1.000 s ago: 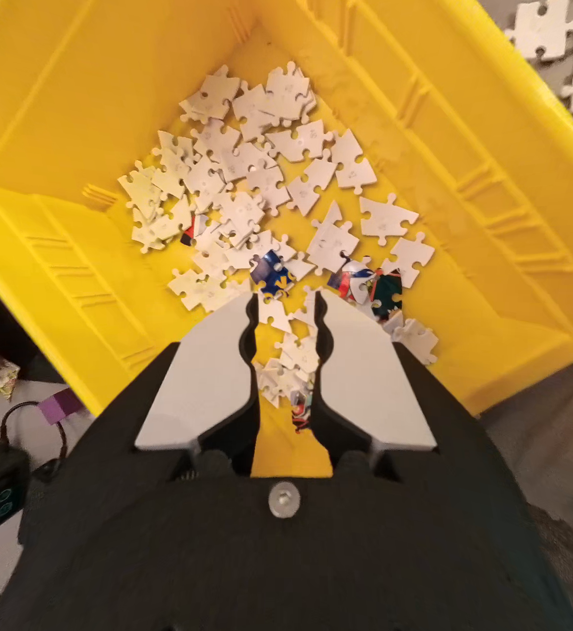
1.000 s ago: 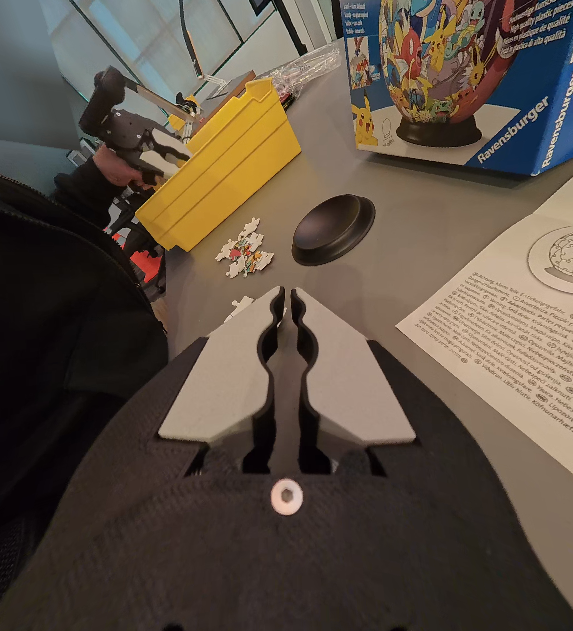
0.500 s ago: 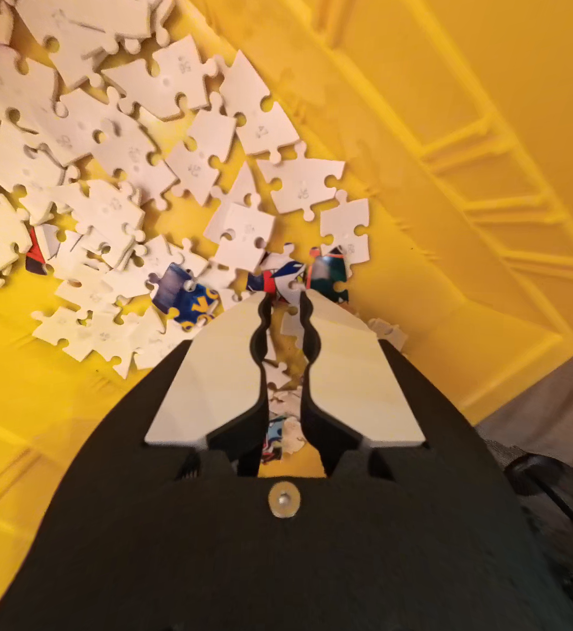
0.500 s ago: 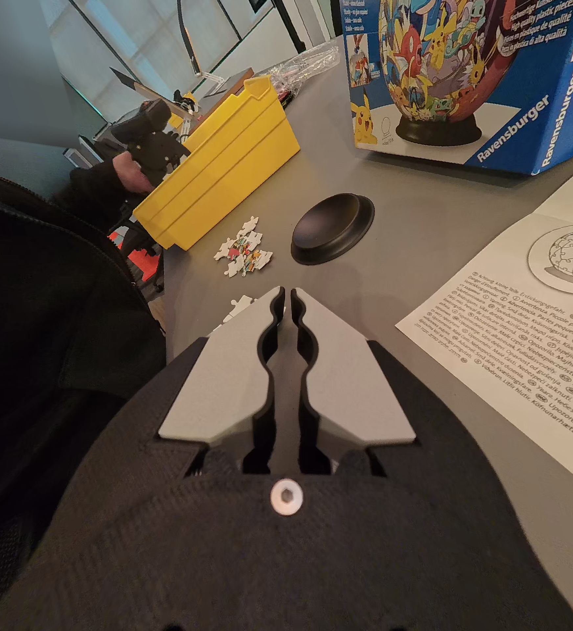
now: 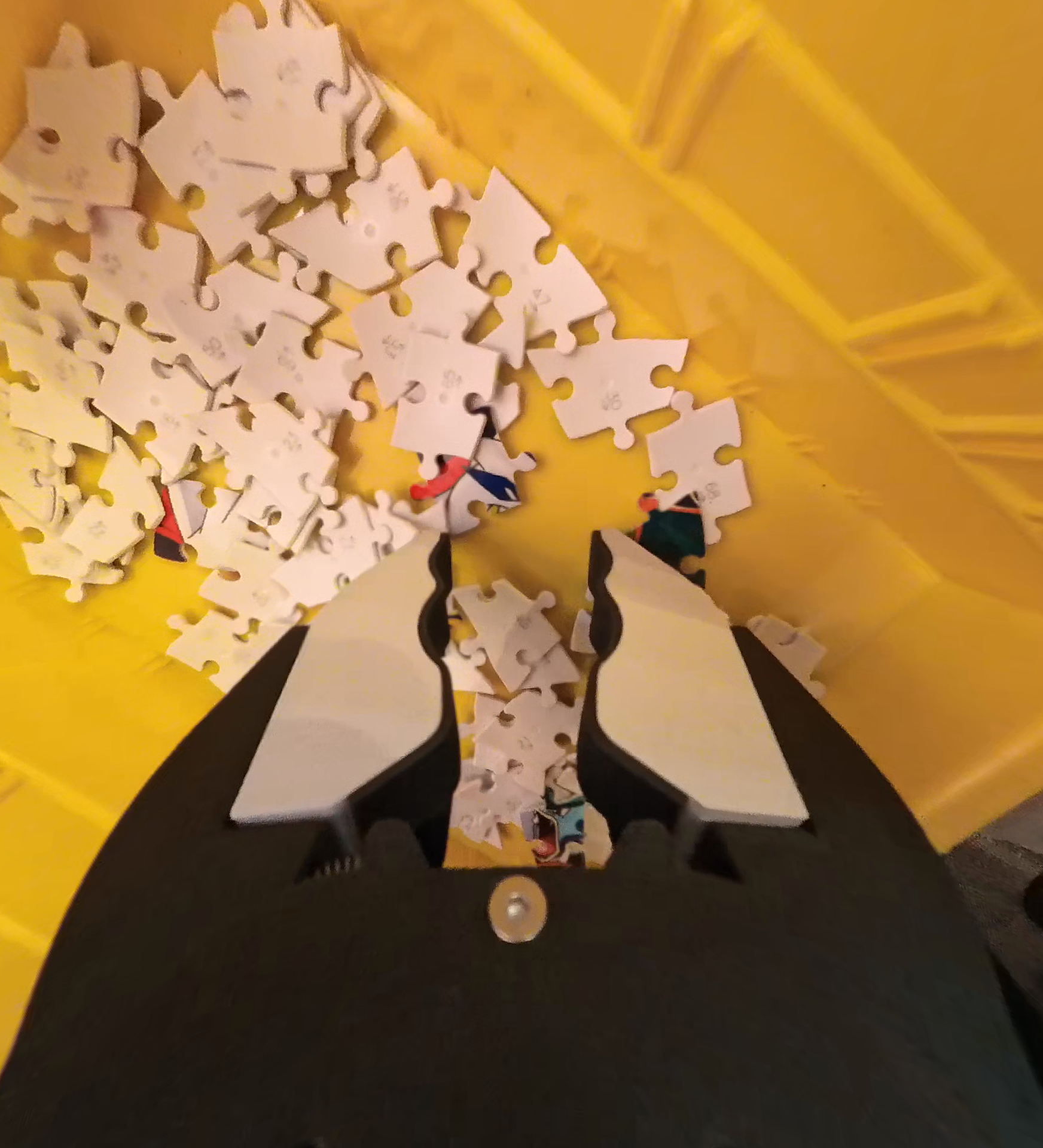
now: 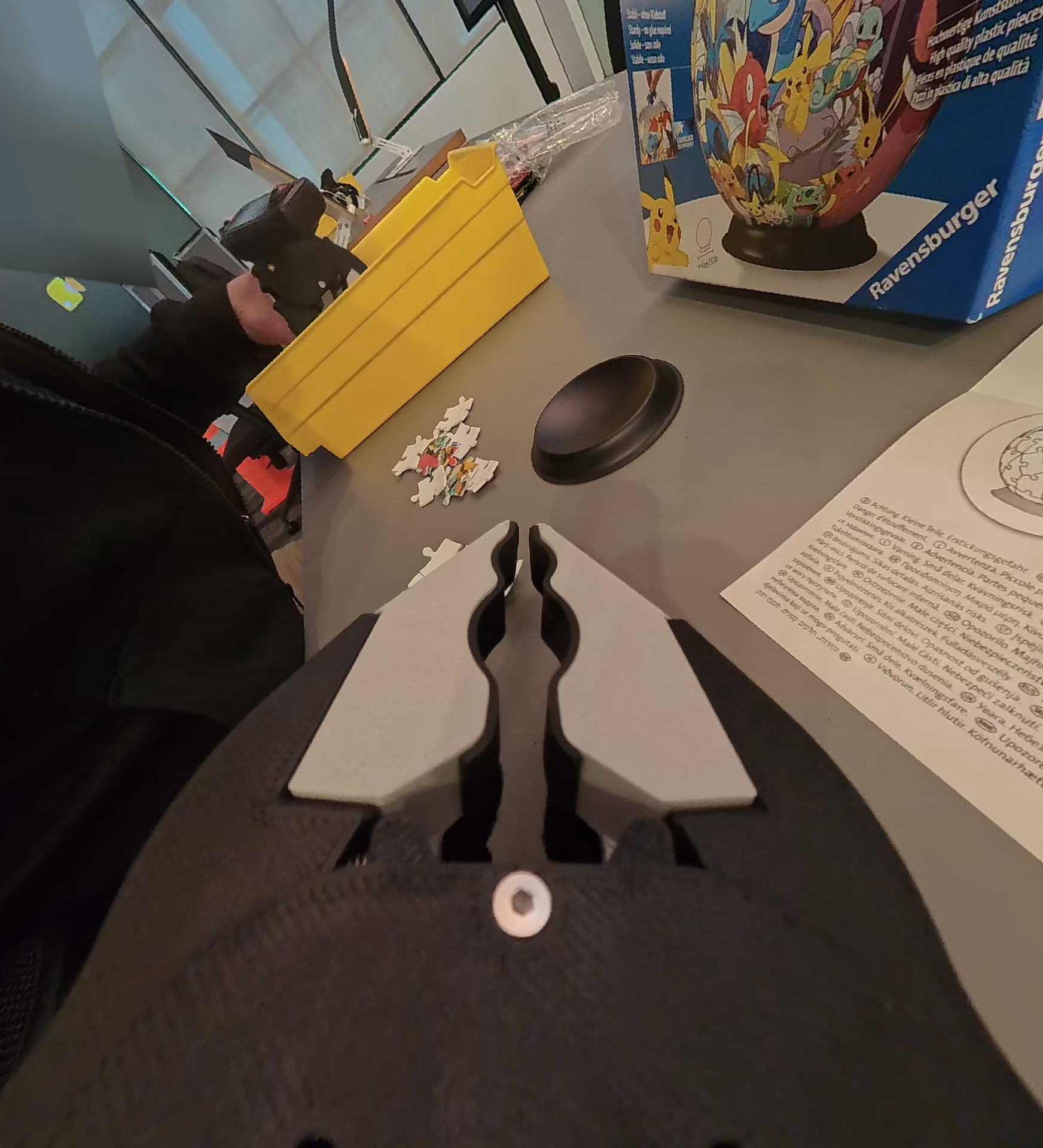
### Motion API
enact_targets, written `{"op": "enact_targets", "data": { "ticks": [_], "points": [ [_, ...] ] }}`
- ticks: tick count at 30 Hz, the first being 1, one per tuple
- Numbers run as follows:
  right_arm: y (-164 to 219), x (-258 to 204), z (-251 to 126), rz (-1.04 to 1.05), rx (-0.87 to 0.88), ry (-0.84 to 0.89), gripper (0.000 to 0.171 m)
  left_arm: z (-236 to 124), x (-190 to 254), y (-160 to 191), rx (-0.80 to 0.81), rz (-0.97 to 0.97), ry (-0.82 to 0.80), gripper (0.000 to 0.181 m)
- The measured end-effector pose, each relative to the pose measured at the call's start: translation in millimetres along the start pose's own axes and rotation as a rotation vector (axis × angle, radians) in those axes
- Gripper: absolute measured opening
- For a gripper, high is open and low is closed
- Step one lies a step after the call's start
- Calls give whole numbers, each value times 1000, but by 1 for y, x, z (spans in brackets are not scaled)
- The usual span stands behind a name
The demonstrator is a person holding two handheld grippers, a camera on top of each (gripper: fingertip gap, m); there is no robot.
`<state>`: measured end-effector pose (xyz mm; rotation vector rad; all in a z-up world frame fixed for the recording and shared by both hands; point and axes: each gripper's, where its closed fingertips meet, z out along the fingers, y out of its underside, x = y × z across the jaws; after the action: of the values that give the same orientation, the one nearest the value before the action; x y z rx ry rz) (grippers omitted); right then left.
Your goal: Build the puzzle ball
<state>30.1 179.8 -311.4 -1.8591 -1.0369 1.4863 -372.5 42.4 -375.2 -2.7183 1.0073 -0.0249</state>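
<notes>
My left gripper (image 5: pixel 519 540) is open and low inside the yellow bin (image 5: pixel 817 217), over a heap of loose puzzle pieces (image 5: pixel 245 348), most lying white side up. A colourful piece (image 5: pixel 475 484) lies just ahead of the left fingertip; a dark green one (image 5: pixel 671 534) lies by the right fingertip. In the right wrist view my right gripper (image 6: pixel 523 528) is shut and empty above the grey table (image 6: pixel 755 373). A small joined patch of pieces (image 6: pixel 447 456) lies beside the bin (image 6: pixel 407 310), with the black ball stand (image 6: pixel 609 416) to its right. The left gripper (image 6: pixel 289 248) shows at the bin's far end.
The blue puzzle box (image 6: pixel 848 143) stands at the back right. A printed instruction sheet (image 6: pixel 941 590) lies at the right. A loose white piece (image 6: pixel 441 553) lies just left of my right fingers. A person's dark sleeve (image 6: pixel 71 559) fills the left side. Across from one pair of fingers to the other is roughly 45 centimetres.
My left gripper has gone deeper into the bin, closer to the pieces, and its jaws have opened wider. My right gripper has stayed still.
</notes>
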Motion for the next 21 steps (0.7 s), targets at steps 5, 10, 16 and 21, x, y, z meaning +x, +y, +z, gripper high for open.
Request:
{"op": "enact_targets", "data": {
  "ticks": [5, 10, 16, 21],
  "points": [
    [0, 0, 0, -3, 4, 1, 2, 3, -9, -7, 13, 17, 14, 54],
    [-1, -1, -1, -4, 8, -1, 2, 5, -18, -14, 28, -10, 18, 50],
    [-2, -1, -2, -5, 17, -4, 2, 7, -26, -17, 63, -41, 3, 33],
    [-3, -2, -2, -7, 22, -8, 2, 0, -26, -23, 124, -111, 15, 12]
  ]
}}
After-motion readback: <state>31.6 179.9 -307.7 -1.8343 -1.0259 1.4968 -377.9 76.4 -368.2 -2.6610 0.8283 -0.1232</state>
